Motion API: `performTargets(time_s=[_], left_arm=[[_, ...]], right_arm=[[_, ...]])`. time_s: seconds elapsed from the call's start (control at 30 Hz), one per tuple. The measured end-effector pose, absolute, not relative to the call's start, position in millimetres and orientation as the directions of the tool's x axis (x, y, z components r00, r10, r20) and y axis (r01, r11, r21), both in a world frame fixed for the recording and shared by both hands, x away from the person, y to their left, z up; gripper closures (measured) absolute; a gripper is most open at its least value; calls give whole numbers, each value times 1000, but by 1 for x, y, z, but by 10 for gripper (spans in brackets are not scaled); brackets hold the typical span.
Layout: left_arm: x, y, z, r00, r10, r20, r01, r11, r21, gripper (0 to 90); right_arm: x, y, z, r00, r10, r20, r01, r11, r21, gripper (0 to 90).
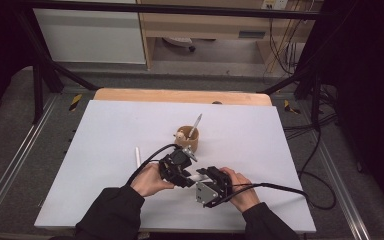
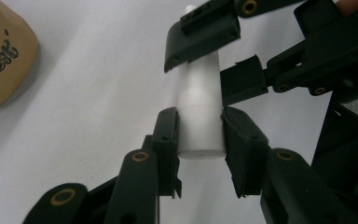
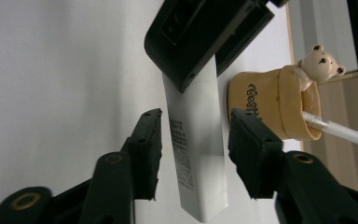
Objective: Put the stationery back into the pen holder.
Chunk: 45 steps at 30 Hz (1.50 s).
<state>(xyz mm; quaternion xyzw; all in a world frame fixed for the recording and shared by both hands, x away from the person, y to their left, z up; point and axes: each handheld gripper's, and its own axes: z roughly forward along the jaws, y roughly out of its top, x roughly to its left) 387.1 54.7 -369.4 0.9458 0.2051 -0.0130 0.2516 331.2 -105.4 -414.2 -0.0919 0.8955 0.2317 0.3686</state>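
both grippers [image 1: 180, 167] [image 1: 207, 180] tip to tip

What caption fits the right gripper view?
White tube between the right tool's open jaws, its far end clamped by the left tool, bear pen holder behind.

White tube [image 2: 200, 109], cylindrical at one end, flattened and finely printed at the other [image 3: 196, 154], held level just above the white table, clamped at its round end, flat end between open jaws.
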Motion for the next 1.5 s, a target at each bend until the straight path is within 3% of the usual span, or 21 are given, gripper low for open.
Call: performTargets(time_s=[0.4,0.7,0.87,1.2,1.5], left_arm=[[387,47,-371,918,378,-121,389,-798,460,666],[385,54,-366,927,364,-93,355,-770,530,652],[383,71,-363,921,385,-68,352,-743,569,496],[378,123,-367,879,477,-7,375,-681,629,275],[373,167,-382,811,585,3,437,-608,663,144]], right_arm=[[327,-105,-419,-660,-61,-749,-393,877,275,666],[328,-106,-414,-673,-18,-739,-365,877,311,671],[336,-110,-411,-690,28,-723,-306,894,327,670],[350,-111,-401,-736,192,-649,-194,859,473,670],[365,-112,-390,-764,368,-530,-62,776,628,670]])
